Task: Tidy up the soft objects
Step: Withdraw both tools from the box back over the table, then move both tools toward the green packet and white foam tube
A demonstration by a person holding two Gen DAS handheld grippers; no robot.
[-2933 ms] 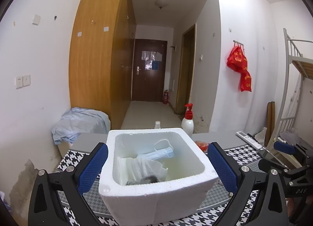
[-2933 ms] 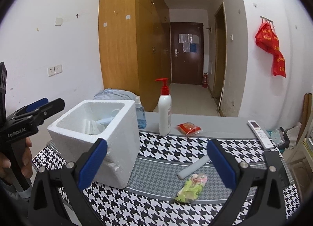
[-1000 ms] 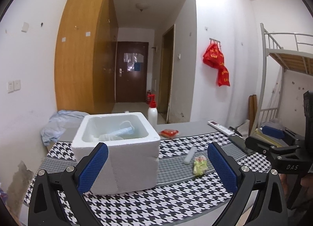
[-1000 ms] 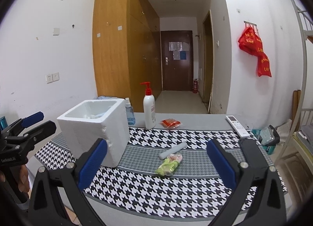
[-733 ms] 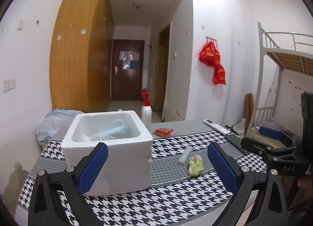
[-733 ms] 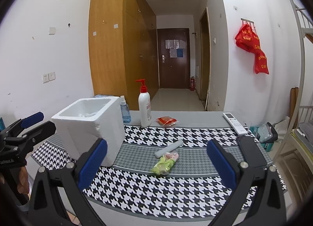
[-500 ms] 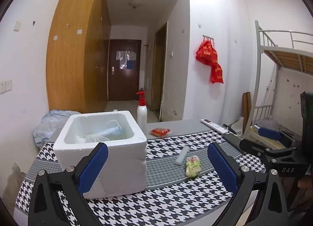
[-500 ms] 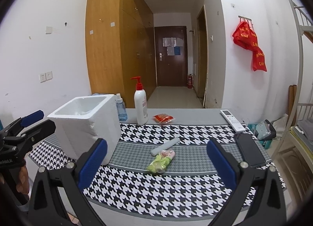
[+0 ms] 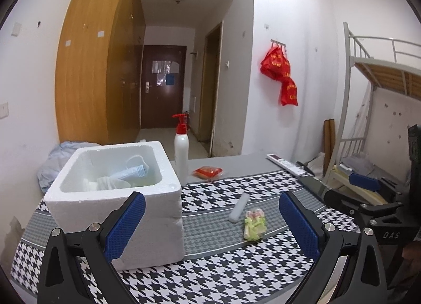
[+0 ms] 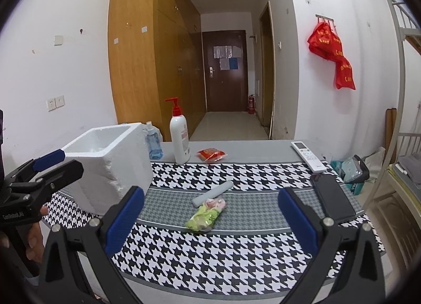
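Your left gripper (image 9: 211, 221) stands with its blue-padded jaws spread wide and nothing between them, held above the near edge of the black-and-white houndstooth table mat (image 9: 210, 272). Your right gripper (image 10: 210, 216) is likewise spread wide and empty.

In the right wrist view, the green and pink soft plastic packet (image 10: 206, 215) lies on the mat's grey band at 12 o'clock, between the jaw tips but well ahead of them. The pale grey soft cylinder (image 10: 212, 193) lies just beyond it, touching or nearly touching its far end; contact cannot be confirmed.

At 10 o'clock stands the white foam box (image 10: 109, 163), open-topped. The left wrist view shows white and light-blue soft items (image 9: 118, 176) lying inside it.

Farther off, at 11 o'clock, a white pump bottle with red top (image 10: 179, 135) stands upright beside a small blue bottle (image 10: 152, 145). A red flat packet (image 10: 211, 154) lies at 12 o'clock, a white remote control (image 10: 308, 156) at 1 o'clock, and a black phone (image 10: 332, 196) nearer at 2 o'clock.
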